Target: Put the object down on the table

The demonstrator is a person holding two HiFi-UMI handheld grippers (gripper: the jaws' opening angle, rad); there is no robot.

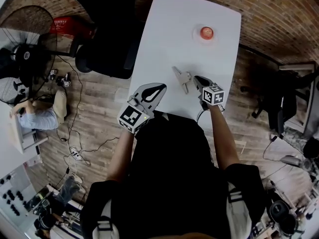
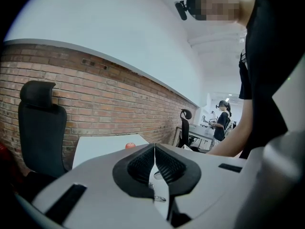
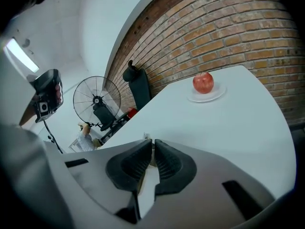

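Person stands at the near end of a white table [image 1: 169, 34], one gripper in each hand. The right gripper [image 1: 196, 78] reaches over the near half of the table, its jaws pinched nearly together on a small grey object [image 1: 182, 77]. The object is thin and forked, and I can't tell exactly what it is. In the right gripper view a pale sliver sits between the pads and a small bit pokes out past the tips [image 3: 145, 136]. Can't tell whether the object touches the tabletop or is just clear of it.

The left gripper [image 1: 158, 87] is at the table's near-left edge, just beside the right one. Its pads are pressed together with nothing between them.

Far end of the table: a red apple [image 1: 206, 32] on a small plate [image 3: 217, 95], well apart from both grippers. A black office chair [image 1: 107, 29] stands at the table's left side. A floor fan [image 1: 25, 29] is further left, and a brick wall [image 1: 279, 9] runs behind the table.
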